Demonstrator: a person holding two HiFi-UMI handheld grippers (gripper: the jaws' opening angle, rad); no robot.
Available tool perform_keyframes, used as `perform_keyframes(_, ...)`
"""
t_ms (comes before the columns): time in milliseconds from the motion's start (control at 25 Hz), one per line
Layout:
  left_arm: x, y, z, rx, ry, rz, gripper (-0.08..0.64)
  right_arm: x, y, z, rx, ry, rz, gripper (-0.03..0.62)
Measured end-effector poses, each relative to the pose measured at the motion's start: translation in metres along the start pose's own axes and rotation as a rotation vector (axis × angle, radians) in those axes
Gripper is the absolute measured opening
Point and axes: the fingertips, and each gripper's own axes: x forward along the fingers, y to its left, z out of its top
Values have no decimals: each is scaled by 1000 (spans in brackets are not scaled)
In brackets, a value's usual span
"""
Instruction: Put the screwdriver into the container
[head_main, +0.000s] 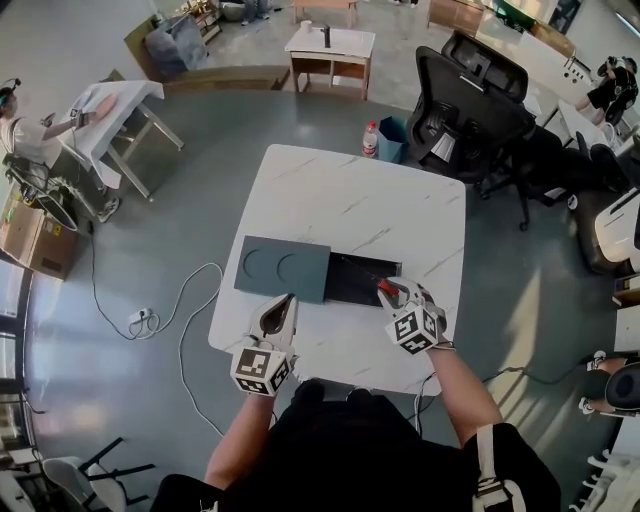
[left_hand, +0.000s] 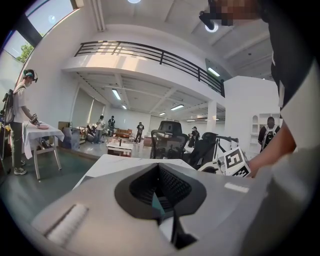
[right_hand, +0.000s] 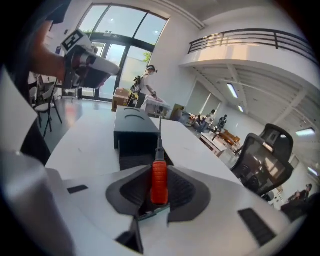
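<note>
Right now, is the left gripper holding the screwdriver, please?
No, the screwdriver is clamped by its red handle in the right gripper.

The screwdriver (right_hand: 159, 180), with a ribbed orange handle, dark collar and thin metal shaft, sits lower centre, clamped between the right gripper (right_hand: 159, 172)'s fingers and pointing at the container (head_main: 283, 268). This dark grey box lies mid-frame on the white worktop (head_main: 350, 200), its lid with two round recesses slid left and its right part open.

The white marble table (head_main: 350, 200) bears a dark container (head_main: 358, 283); a grey lid (head_main: 283, 268) seemingly overlaps its left end.
</note>
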Motion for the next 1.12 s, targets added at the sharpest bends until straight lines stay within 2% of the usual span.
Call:
perform_keyframes(160, -1, 6, 1, -6, -6, 6, 9, 19, 12, -12, -125, 95, 85, 97)
perform_keyframes(560, -7, 22, -6, -23, 3, 32, 9, 54, 26, -40, -321, 315, 252, 97)
perform_keyframes(840, -7, 30, -8, -38, -6, 47, 9, 67, 33, -52, -385, 411, 316, 98)
perform_keyframes(1120, -7, 25, -10, -44, -2, 34, 9, 69, 35, -49, -410, 433, 328, 107)
